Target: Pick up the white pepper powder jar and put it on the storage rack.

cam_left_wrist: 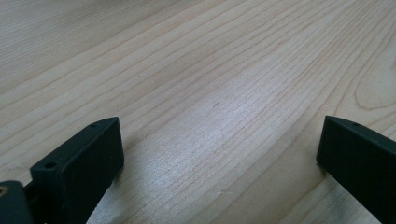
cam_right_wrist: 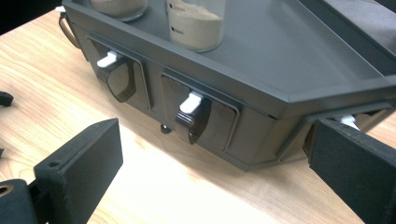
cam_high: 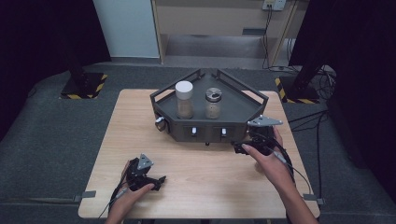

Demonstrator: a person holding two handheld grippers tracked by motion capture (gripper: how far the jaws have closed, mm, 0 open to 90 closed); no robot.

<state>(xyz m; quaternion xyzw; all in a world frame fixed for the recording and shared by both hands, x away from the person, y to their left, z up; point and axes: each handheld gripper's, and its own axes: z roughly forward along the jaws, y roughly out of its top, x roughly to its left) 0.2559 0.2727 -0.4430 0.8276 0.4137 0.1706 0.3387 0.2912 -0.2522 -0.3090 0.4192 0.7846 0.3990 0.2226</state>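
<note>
A dark tray-topped rack (cam_high: 243, 112) stands at the far middle of the tabletop (cam_high: 196, 186). On it, a white-lidded jar (cam_high: 184, 99) sits left of a metal-lidded jar (cam_high: 213, 102), both holding brown powder. The right gripper (cam_high: 250, 148) sits just in front of the rack's right corner, fingers (cam_right_wrist: 79, 172) wide apart, facing its white levers (cam_right_wrist: 190, 102). The left gripper (cam_high: 148, 179) rests well in front of the rack, to its left, fingers (cam_left_wrist: 81, 163) apart over bare wood.
</note>
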